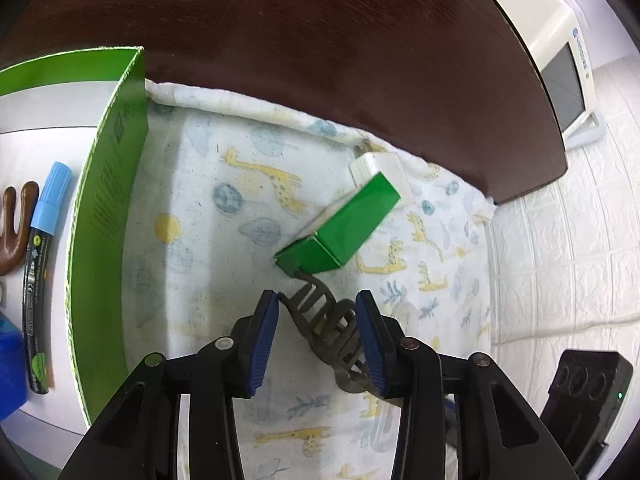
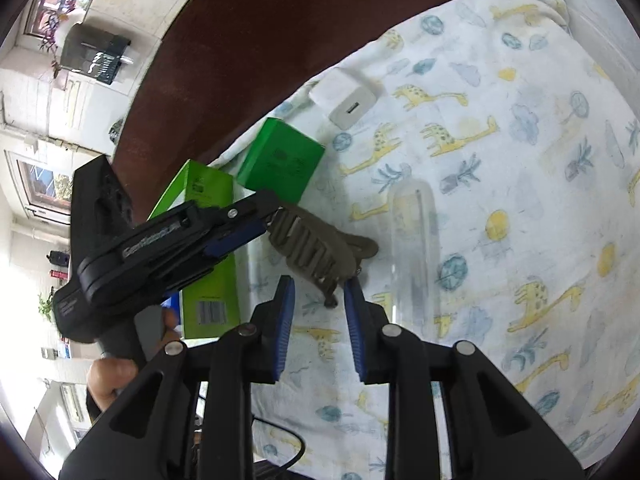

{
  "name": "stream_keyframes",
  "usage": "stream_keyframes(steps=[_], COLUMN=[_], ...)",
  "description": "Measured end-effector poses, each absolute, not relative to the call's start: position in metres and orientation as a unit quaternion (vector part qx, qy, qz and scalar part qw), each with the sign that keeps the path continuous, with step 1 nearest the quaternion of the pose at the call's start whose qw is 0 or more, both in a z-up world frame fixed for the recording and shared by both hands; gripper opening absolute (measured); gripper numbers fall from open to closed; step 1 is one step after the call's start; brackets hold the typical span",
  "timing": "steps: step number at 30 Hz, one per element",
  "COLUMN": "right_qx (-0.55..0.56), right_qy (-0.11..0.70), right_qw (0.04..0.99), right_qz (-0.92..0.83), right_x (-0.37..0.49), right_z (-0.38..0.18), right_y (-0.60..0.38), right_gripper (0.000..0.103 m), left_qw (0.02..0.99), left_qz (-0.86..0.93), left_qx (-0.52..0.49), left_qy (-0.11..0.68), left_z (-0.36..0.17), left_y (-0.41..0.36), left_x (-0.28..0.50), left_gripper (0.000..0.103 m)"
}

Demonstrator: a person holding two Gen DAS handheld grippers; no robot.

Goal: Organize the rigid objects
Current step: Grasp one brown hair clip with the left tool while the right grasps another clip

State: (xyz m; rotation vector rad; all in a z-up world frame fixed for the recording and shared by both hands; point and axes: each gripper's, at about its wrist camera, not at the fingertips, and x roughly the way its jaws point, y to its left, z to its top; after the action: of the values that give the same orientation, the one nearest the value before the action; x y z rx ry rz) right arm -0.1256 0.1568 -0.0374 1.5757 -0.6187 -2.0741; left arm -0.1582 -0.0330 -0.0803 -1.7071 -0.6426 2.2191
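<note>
An olive-brown hair claw clip (image 1: 320,320) sits between the blue pads (image 1: 266,332) of my left gripper (image 1: 320,300), which is shut on it just above the giraffe-print cloth (image 1: 208,184). In the right wrist view the same left gripper (image 2: 272,218) comes in from the left, gripping the hair clip (image 2: 320,252) by its far end. My right gripper (image 2: 319,280) hovers just below the clip, its pads close together. The clip's lower tip pokes in by the right pad; I cannot tell whether it touches. A small green box (image 1: 340,232) lies beyond the clip.
A white charger (image 2: 348,100) and a clear tube (image 2: 412,240) lie on the cloth. A large green-walled box (image 1: 108,200) at the left holds a blue marker (image 1: 44,260) and a brown forked piece (image 1: 16,224). Dark wood (image 1: 320,40) borders the cloth. A hand (image 2: 108,380) holds the left gripper.
</note>
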Motion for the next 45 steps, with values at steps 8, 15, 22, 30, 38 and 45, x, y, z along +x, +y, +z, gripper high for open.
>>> stream_keyframes(steps=[8,15,22,30,38,45], right_qx=[0.558,0.554,0.564,0.571,0.545,0.551], right_qy=[-0.201,-0.200,-0.228,-0.141,-0.154,-0.209], right_qw=[0.205,0.231,0.195,0.235,0.163,0.182], right_qz=[-0.779,-0.775,-0.770,-0.774,-0.808,-0.787], right_x=[-0.133,-0.131,-0.122,-0.098,-0.135,-0.130], right_z=[-0.037,-0.031,-0.031,-0.027,-0.037,-0.029], right_y=[0.166,0.155,0.173,0.134,0.159,0.177], right_gripper=[0.017,0.014,0.029,0.045,0.042,0.041], left_qw=[0.156,0.175,0.120,0.111,0.122,0.126], left_qz=[0.763,0.770,0.782,0.785,0.775,0.773], left_qx=[-0.590,-0.581,-0.567,-0.569,-0.585,-0.586], left_qy=[-0.212,-0.200,-0.228,-0.218,-0.204,-0.206], left_z=[-0.072,-0.060,-0.064,-0.064,-0.072,-0.077], left_y=[-0.034,-0.024,-0.053,-0.057,-0.048,-0.045], left_x=[-0.148,-0.143,-0.151,-0.159,-0.156,-0.162], left_gripper=[0.024,0.024,0.025,0.036,0.037,0.037])
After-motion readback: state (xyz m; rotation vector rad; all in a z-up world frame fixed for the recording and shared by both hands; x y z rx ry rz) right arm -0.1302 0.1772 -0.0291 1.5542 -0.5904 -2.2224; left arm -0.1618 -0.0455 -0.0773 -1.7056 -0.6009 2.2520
